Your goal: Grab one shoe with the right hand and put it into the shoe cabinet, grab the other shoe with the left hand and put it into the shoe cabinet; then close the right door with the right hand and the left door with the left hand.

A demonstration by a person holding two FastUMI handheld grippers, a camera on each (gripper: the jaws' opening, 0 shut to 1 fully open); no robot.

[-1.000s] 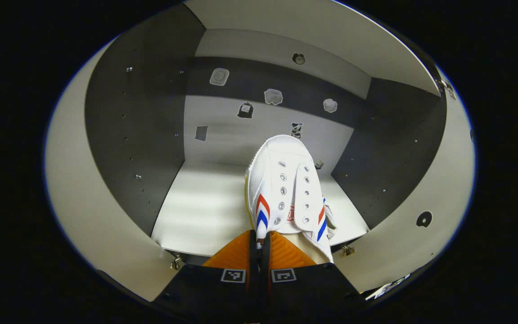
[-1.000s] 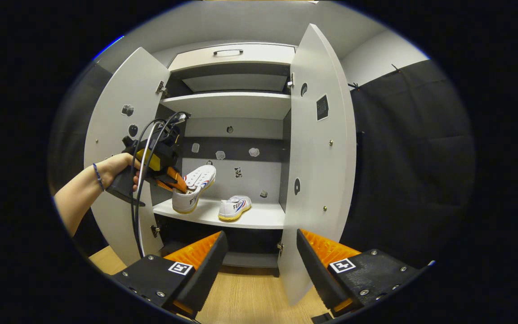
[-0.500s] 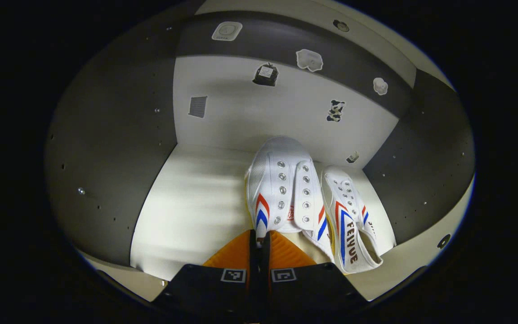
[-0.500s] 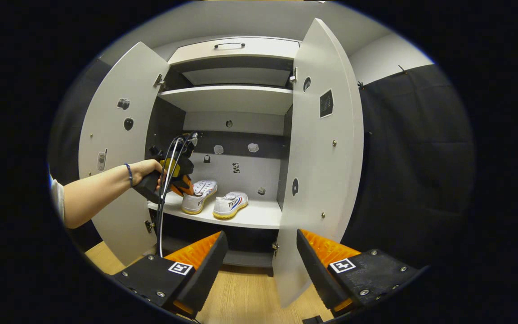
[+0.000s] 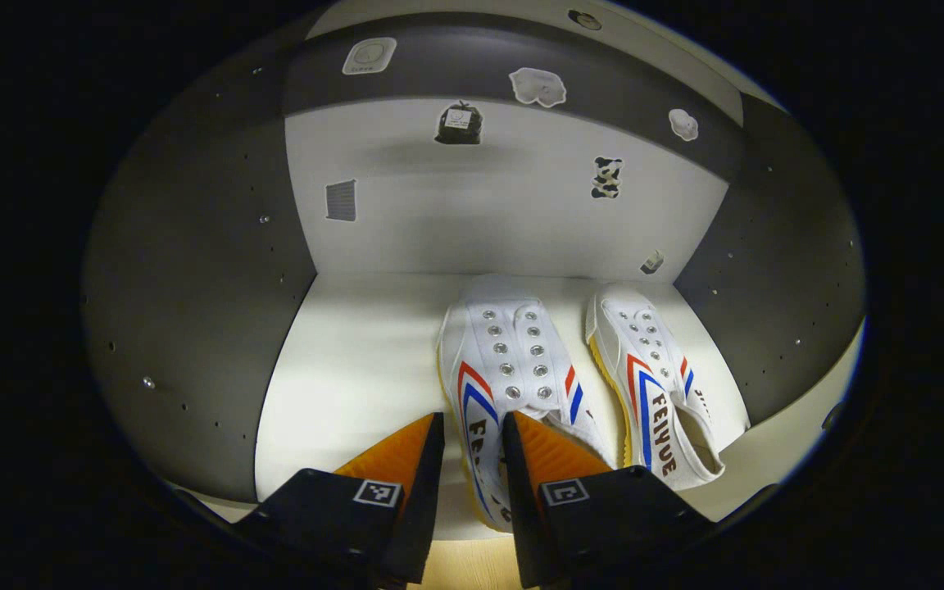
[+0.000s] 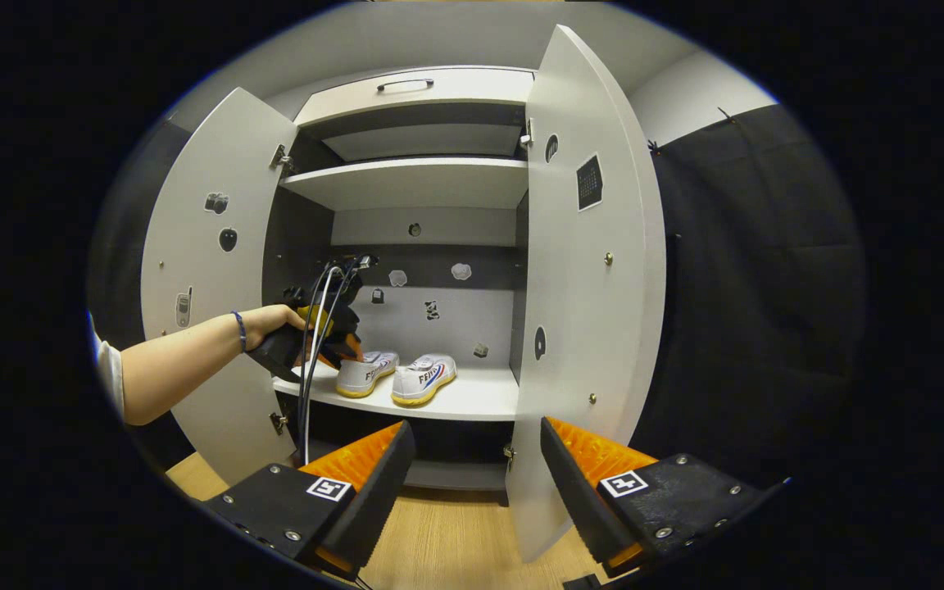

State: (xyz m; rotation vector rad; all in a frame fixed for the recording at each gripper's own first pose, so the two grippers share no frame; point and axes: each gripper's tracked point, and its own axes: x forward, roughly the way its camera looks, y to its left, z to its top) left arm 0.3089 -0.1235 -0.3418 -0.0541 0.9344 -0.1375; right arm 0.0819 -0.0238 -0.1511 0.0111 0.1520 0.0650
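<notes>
left tongs (image 5: 472, 426) parted – astride shoe (image 5: 513, 369) | on shelf (image 5: 357, 360)

Dim inside the white-and-grey wooden shoe cabinet (image 6: 406, 176); soft banded glare on its white shelf (image 5: 349, 369). Sharp focus; strong fisheye bending at edges.

The right half of the shelf (image 5: 341, 360) is taken up by two shoes (image 5: 513, 369) (image 5: 652, 377) lying side by side; bare board is left to their left, up to the dark side wall (image 5: 193, 270). The cabinet front is flanked by the left door (image 6: 201, 270) and right door (image 6: 595, 279), both swung outward, with open floor (image 6: 447, 541) before it.
</notes>
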